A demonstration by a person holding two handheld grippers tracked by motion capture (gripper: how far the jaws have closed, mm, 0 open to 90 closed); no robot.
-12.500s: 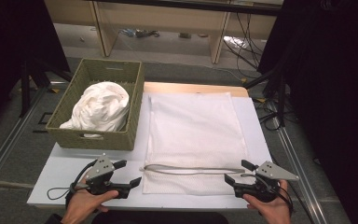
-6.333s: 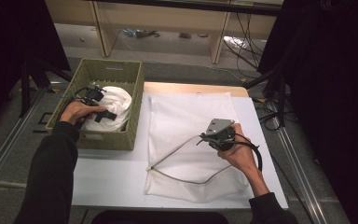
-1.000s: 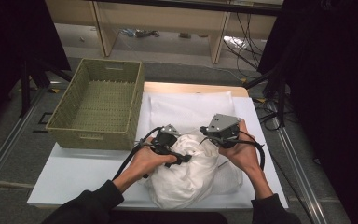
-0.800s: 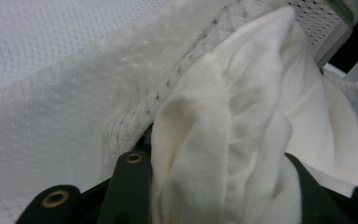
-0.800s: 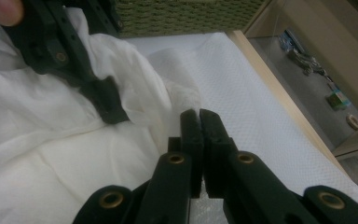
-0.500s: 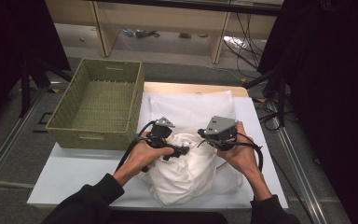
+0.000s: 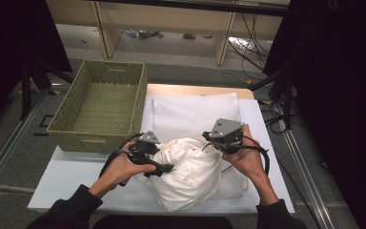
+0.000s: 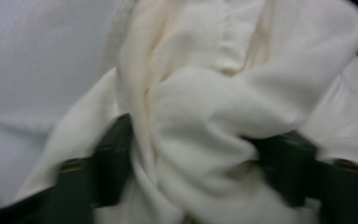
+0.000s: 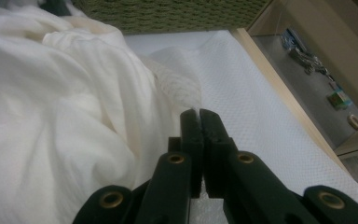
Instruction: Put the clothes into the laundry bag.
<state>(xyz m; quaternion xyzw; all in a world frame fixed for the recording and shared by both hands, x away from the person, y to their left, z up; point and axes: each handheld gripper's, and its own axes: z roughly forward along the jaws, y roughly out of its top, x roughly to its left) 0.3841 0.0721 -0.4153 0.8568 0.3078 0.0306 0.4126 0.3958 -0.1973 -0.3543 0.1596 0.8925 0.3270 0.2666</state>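
Observation:
A bundle of white cloth (image 7: 190, 171) lies heaped on a white mesh bag (image 7: 195, 112) spread flat on the table. My left gripper (image 7: 164, 168) is at the bundle's left side. Its jaws have just been closing, and a bunched fold of the cloth (image 8: 191, 102) is squeezed between them (image 8: 196, 154). My right gripper (image 7: 208, 139) sits at the bundle's upper right, its jaws shut (image 9: 199, 114) with a thin white edge of the bag (image 9: 261, 93) pinched at the tips. The cloth (image 9: 51, 116) billows beside it.
An empty green woven basket (image 7: 95, 141) stands at the table's back left, and its wall (image 9: 168, 14) rises just behind the bag. The white table top (image 7: 66, 186) stretches in front of the basket. Shelves and cables lie beyond the table's far edge.
My left gripper has shifted left and a little toward the person, staying in the cloth. The right gripper has held still.

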